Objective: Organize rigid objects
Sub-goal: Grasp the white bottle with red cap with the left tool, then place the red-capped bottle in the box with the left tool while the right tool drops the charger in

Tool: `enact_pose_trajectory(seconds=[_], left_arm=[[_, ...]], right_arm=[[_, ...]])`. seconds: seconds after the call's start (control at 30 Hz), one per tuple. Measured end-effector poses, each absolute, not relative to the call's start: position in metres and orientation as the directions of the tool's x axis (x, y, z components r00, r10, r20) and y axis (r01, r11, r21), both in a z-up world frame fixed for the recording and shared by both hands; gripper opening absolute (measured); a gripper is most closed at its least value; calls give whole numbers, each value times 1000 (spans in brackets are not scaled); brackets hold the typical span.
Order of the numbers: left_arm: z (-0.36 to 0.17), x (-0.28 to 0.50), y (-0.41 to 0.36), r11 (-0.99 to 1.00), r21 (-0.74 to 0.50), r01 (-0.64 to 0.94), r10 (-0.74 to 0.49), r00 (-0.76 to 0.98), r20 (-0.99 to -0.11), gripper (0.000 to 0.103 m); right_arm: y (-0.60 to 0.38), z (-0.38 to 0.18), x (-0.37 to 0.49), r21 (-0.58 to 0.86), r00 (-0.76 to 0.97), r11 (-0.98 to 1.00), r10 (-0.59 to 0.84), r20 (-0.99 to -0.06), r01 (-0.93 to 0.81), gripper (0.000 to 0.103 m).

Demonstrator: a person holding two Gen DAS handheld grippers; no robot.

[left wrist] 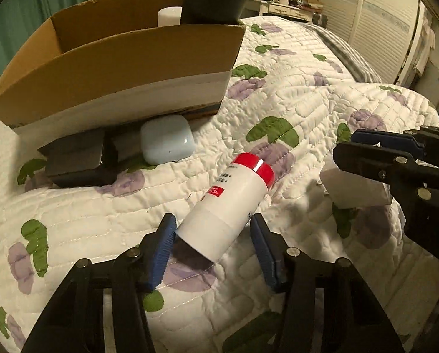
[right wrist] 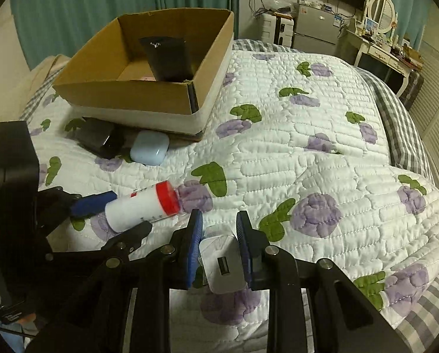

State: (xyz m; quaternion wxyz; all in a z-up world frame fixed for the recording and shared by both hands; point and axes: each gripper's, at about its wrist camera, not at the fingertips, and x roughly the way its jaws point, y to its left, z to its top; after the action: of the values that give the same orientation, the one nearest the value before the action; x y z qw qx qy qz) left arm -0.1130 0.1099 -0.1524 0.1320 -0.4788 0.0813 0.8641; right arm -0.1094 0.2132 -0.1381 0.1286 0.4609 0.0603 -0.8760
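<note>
While both claws sit low over the quilted bed [right wrist: 307,153], the step in hand looks like a paired pick-up of loose items bound for the cardboard box [right wrist: 137,100]. The left claw [left wrist: 212,229] is spread wide around the lower body of a white bottle with a red cap [left wrist: 228,203] lying on its side on the quilt; its blue pads [left wrist: 163,250] flank the bottle, and whether they touch it yet is hard to tell, though a gap seems to show on the right side. The right claw [right wrist: 219,235] is drawn in narrow on a white USB charger block [right wrist: 223,264], pads pressed against both its flanks, so it appears to have hold of it. Next, I judge, the left claw needs to squeeze in on the bottle, then both should lift clear and carry toward the box, which rests at the far left of the bed with a tall dark object [right wrist: 167,58] already inside. A pale blue earbud case [right wrist: 149,150] and a dark block [right wrist: 97,141] lie tucked against the box's near side, not yet put away. On the bottle, a small red square label and some dark print show, too small and blurred to read; the charger bears no legible marking.
</note>
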Motion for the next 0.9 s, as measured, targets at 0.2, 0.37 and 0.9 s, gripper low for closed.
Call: enact_pose_trajectory(seconds=[0.2,0.37,0.9], left_arm=[[-141,-100,106,-950,-1,-312,181,-549,-816,43],[-123,-82,95,-951,-28,-307,210,-580,-787,42],[-40,-75,73,-969,-46,-245,208,-696,-688,37]], right_arm=[[215,-129,-104,18,-560,-959,-181,-808,284,23],[214,-114,-100,23,-582,-957,-195,-789,290,23],[210,-67,-98,79,-638,-938,-289,-714,337,23]])
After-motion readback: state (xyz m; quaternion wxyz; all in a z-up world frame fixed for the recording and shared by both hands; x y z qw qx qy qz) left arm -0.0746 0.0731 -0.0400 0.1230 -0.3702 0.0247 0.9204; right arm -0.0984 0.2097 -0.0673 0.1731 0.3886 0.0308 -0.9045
